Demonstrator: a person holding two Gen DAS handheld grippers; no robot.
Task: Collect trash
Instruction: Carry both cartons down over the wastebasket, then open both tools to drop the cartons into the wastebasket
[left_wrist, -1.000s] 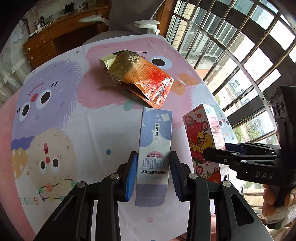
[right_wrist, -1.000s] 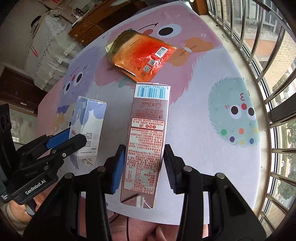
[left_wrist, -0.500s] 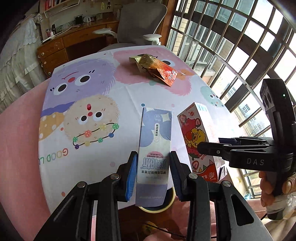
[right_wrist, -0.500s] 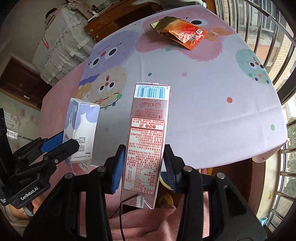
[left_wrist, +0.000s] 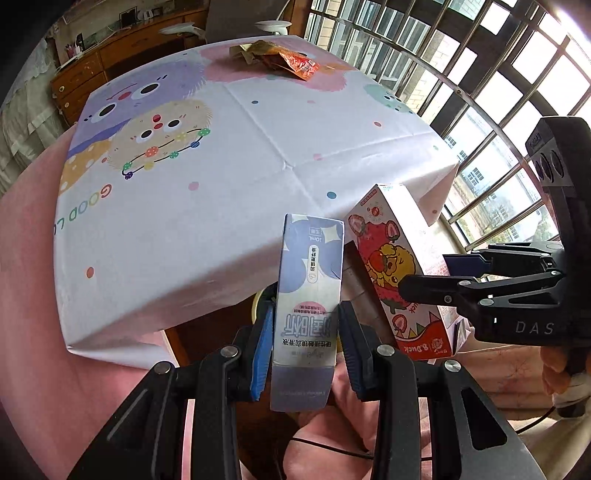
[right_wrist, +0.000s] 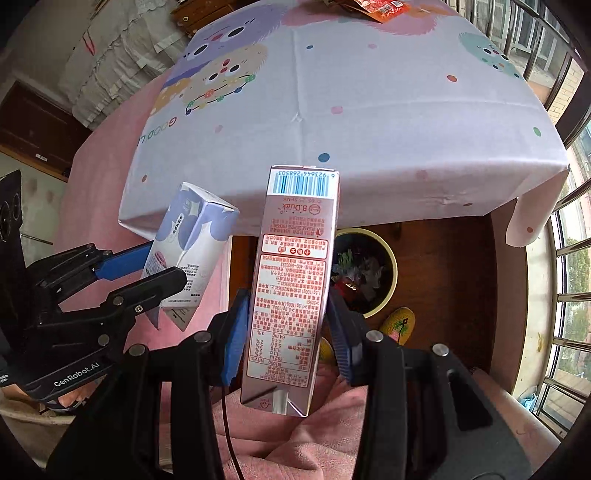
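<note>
Pink carton (right_wrist: 291, 288) lengthwise in R claw (right_wrist: 284, 336), barcode end fwd.

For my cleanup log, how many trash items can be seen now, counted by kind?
Cartons held in claws: 2, the blue carton and the pink carton.
Snack wrappers on the table: 1, the orange wrapper.
Total: 3, not counting what lies in the bin.

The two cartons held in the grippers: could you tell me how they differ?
The blue carton is pale blue and white, shorter, in the left gripper; the pink carton is pink with a barcode, taller, in the right gripper. Both are clamped near their lower ends, off the table.
</note>
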